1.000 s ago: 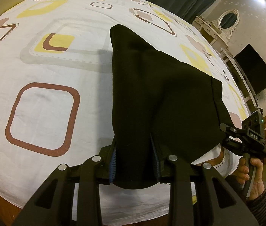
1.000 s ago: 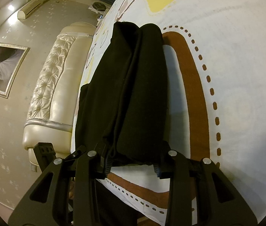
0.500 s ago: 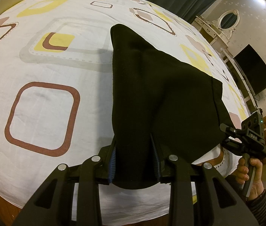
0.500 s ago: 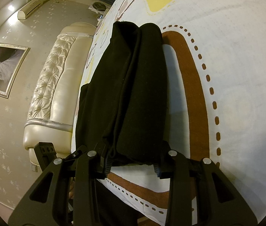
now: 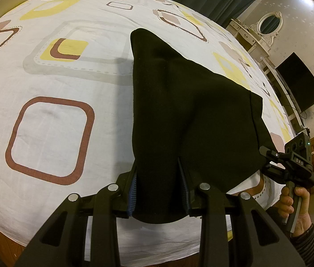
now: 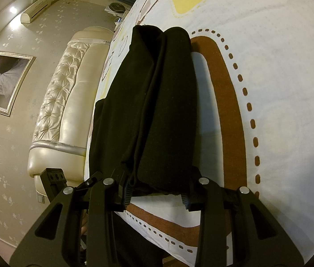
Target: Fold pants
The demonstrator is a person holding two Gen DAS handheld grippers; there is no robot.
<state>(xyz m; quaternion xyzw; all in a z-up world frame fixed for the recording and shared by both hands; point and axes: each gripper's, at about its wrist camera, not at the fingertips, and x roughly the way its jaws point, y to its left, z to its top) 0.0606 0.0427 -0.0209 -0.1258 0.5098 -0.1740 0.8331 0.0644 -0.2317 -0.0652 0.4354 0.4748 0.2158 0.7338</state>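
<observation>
a: where are the black pants [image 5: 186, 111]?
b: draped in soft matte folds on the printed cotton bedsheet [image 5: 52, 133].
a: grippers?
b: the left gripper [image 5: 159, 191] pinches 1 bunched edge, the right gripper [image 6: 157, 192] another.

Pants [image 5: 190, 111]: black cloth, matt, soft nap. Bed sheet [image 5: 52, 115]: white woven cloth, printed, matt, lightly creased. Left gripper [image 5: 159, 191]: matt black plastic, shiny metal pins; fingers [image 5: 133, 191] blue, ribbed. Headboard [image 6: 68, 93]: tufted cream leather, glossy.
</observation>
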